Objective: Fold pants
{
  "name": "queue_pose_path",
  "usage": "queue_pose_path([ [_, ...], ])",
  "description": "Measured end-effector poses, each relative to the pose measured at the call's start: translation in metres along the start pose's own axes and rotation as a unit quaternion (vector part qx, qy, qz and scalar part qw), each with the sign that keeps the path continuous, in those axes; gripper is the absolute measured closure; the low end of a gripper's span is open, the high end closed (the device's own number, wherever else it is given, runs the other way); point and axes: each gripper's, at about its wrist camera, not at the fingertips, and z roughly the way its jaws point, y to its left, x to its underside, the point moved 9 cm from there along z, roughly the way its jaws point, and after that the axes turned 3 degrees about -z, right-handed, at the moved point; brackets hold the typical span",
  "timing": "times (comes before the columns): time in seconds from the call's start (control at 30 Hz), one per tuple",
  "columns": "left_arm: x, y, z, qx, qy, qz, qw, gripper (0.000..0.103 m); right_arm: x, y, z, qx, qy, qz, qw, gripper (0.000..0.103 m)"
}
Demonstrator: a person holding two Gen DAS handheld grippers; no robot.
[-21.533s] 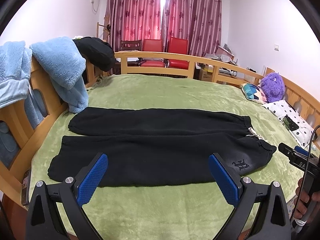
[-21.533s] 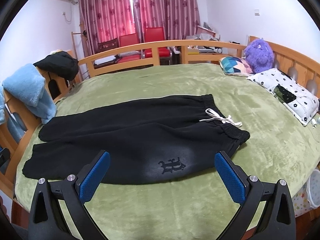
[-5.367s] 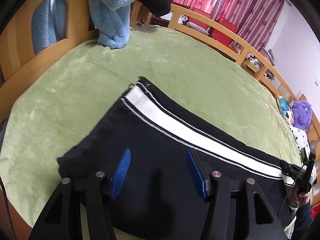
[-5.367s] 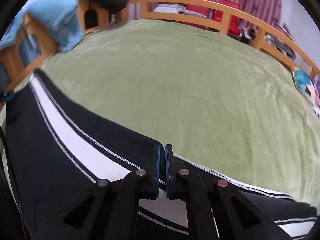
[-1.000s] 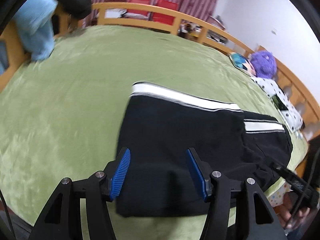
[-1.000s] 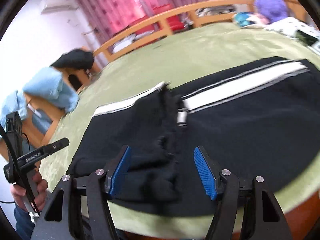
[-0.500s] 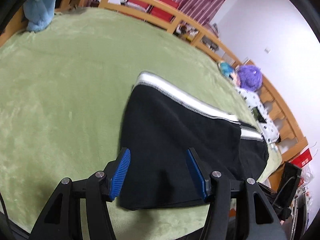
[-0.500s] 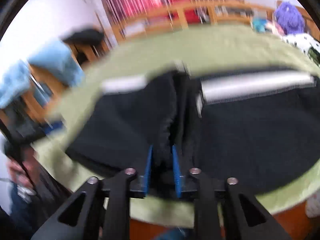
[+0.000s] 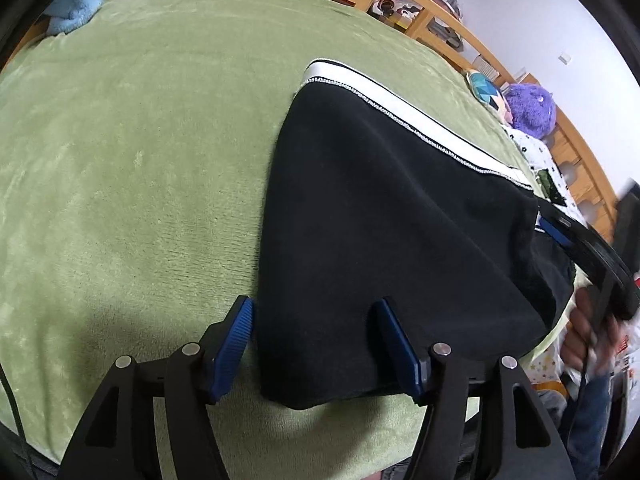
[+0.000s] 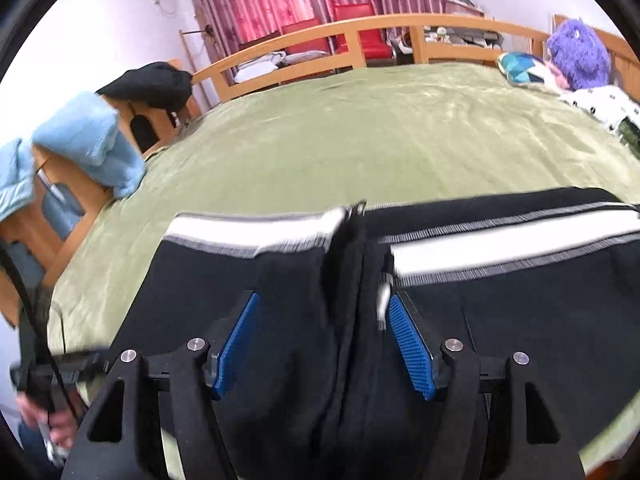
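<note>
The black pants with a white side stripe lie folded over on the green bed. My left gripper is open and straddles the near left corner of the fold, its fingers apart on either side of the cloth edge. In the right wrist view the pants fill the lower half, with a ridge of bunched cloth running up between the fingers. My right gripper is open over that ridge. The right gripper also shows in the left wrist view at the pants' right end.
A wooden bed rail runs around the far side. Blue towels and a black garment hang on the left rail. A purple plush toy and pillows sit at the far right. Red chairs stand behind.
My right gripper has opened and let go of the bunched cloth it was shut on half a second ago. My left gripper has swung slightly left and stays open.
</note>
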Motion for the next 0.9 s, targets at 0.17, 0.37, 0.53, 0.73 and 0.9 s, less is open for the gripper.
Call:
queue_pose_path([
  [0.17, -0.005, -0.007, -0.003, 0.007, -0.013, 0.012, 0.9998, 0.041, 0.0, -0.022, 0.07, 0.004, 0.091, 0.005, 0.996, 0.055],
  [0.37, -0.01, -0.018, -0.016, 0.048, -0.04, 0.015, 0.9979, 0.041, -0.026, -0.046, 0.05, -0.061, 0.037, 0.072, 0.995, 0.086],
  [0.53, -0.004, -0.012, -0.005, 0.016, -0.022, 0.01, 0.9996, 0.041, 0.006, -0.045, 0.07, 0.021, 0.098, 0.006, 0.995, 0.058],
  [0.73, -0.007, -0.011, -0.008, 0.024, -0.027, 0.002, 0.9993, 0.041, 0.02, -0.028, -0.004, 0.021, 0.051, 0.016, 0.998, 0.053],
  [0.9, 0.0, -0.01, -0.007, 0.025, -0.027, 0.008, 0.9993, 0.041, 0.071, -0.012, -0.015, 0.05, 0.072, -0.034, 0.996, 0.054],
])
